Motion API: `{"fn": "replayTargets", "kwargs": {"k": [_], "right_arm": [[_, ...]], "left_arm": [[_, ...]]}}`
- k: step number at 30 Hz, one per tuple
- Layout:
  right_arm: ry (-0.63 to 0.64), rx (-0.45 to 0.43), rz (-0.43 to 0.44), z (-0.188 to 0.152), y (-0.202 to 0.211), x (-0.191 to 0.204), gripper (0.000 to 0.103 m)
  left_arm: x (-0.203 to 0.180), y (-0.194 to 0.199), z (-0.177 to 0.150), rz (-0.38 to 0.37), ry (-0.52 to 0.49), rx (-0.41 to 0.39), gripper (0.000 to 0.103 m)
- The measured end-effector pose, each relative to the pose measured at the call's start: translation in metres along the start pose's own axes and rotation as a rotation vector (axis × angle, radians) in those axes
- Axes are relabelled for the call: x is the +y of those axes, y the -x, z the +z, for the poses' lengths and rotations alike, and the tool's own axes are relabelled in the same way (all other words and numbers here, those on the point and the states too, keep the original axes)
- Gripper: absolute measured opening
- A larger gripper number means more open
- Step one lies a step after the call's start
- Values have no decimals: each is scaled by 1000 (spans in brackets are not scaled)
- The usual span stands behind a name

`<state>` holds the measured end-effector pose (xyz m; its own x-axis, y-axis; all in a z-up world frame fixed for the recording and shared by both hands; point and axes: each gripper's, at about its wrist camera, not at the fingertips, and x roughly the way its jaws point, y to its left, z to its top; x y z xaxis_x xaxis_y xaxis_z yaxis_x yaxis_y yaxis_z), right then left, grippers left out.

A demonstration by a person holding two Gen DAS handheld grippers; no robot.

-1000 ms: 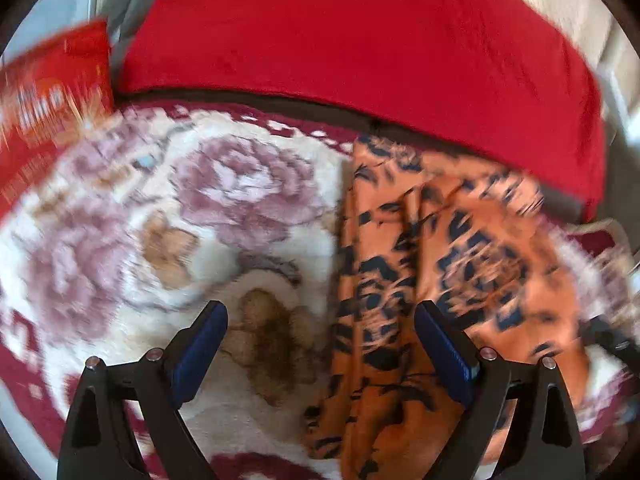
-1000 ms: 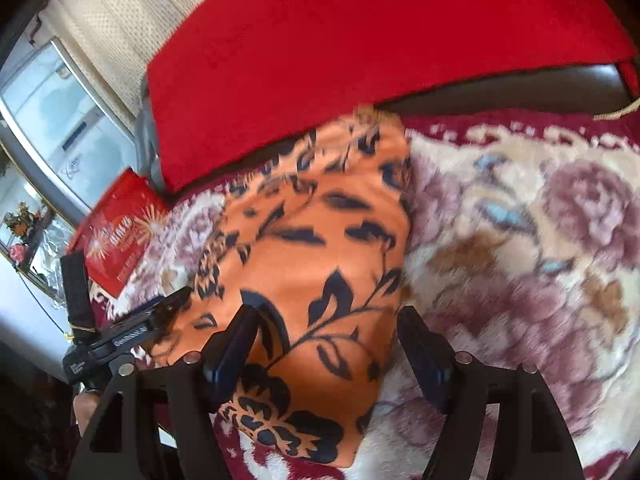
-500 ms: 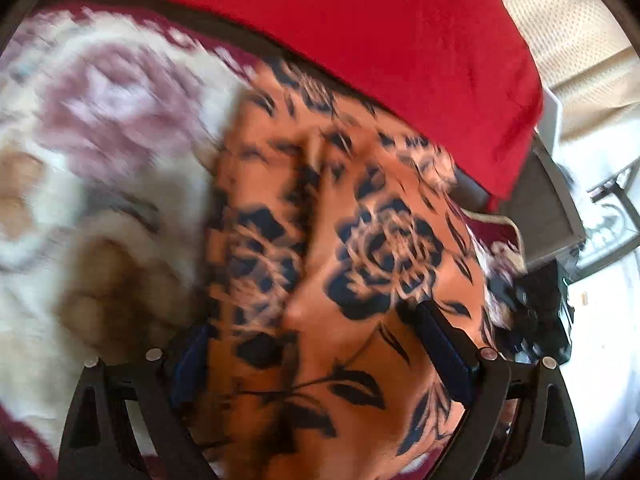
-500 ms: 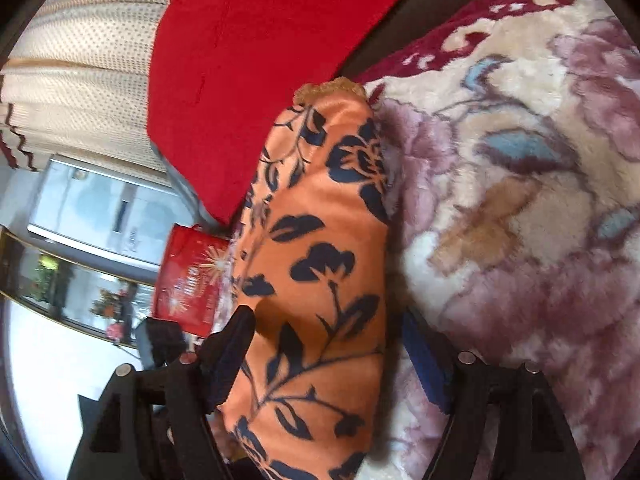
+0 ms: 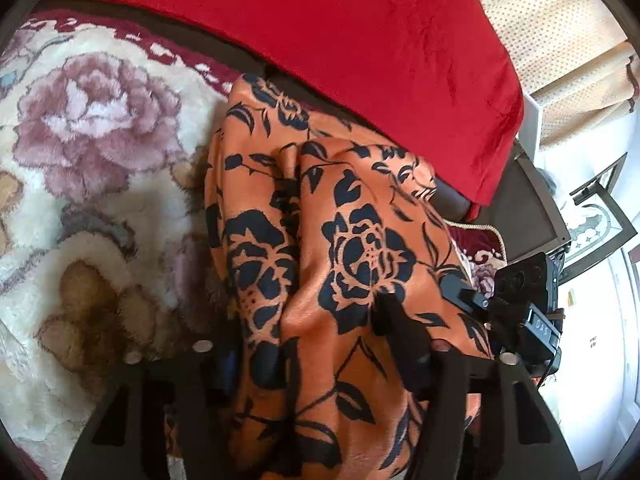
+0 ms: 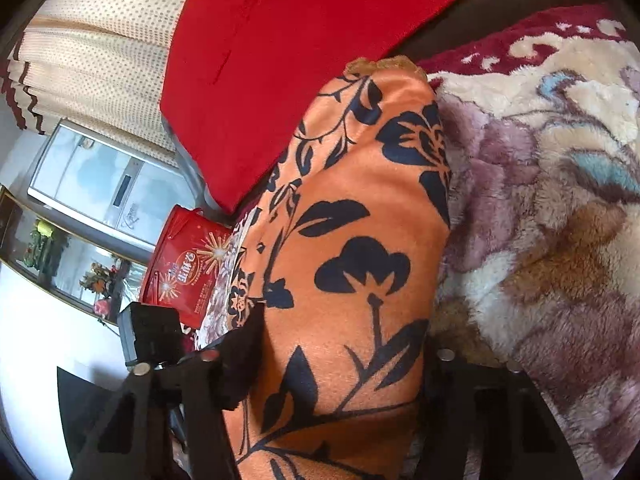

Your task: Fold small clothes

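An orange garment with a black flower print lies folded lengthwise on a plush floral blanket. My left gripper is at its near end. Its jaws are closing, and the cloth bulges up in a ridge between the pads. In the right wrist view the same garment fills the gap of my right gripper. Those jaws are closing too, with the pads against the cloth on both sides. Each gripper shows at the edge of the other's view: the right gripper and the left gripper.
A big red cushion lies just beyond the garment's far end. The floral blanket spreads out on one side of the garment. A red gift bag stands at the blanket's edge. Dotted curtains hang behind.
Both grippers have come down over the garment's near end and tilted further down. Their jaws have narrowed from wide apart, and the cloth now bunches up between them.
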<state>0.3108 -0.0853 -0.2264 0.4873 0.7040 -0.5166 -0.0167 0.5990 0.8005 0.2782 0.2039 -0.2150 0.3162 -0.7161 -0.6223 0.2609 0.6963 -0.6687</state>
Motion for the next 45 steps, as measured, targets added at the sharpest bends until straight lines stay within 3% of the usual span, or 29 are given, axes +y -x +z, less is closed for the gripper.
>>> {"fn": "replayTargets", "kwargs": {"k": [7,13,17,20,21,23,25,26,27,28,34,38,41,45], "right_arm": [[49,-55,29,4,20,23,49],[91,-162,87,9,80,32,48],[62,-213,104,10,124,11,48],[7,-218,84,8,142,-21,48],[-6,-212,68,8,143,-28,48],[-55,-155,-16,9,132,-59,49],[-135,-103,-82,9,119,-88,57],[-156,-100,-59,9,118,-96,57],[-150,-111,-44,9,121,-95,61],[-119,-116,-103,11,126,-85,67],[155,-255,-381,-2,154,-19,67],[284,-310,-388,-23,172,12,64],[317,-287,-380,-38,169,25,62],[315,-151,-512,-55,136,4,62]], "left_arm": [[-27,13,0,-15,-41,-42,43],[-84,22,-10,-77,-155,-84,42],[-123,-2,-23,-88,-219,-53,42],[-136,-32,-31,-17,-247,-2,43],[-140,-51,-36,57,-266,33,44],[-145,-68,-45,153,-301,47,55],[-161,-70,-54,229,-375,17,66],[-168,-69,-57,266,-417,5,71],[-172,-67,-60,298,-446,-10,74],[-173,-66,-62,324,-460,-22,77],[-179,-54,-56,409,-487,-69,79],[-187,-53,-61,462,-524,-89,79],[-187,-56,-62,495,-547,-99,79],[-190,-55,-65,519,-558,-109,79]]}}
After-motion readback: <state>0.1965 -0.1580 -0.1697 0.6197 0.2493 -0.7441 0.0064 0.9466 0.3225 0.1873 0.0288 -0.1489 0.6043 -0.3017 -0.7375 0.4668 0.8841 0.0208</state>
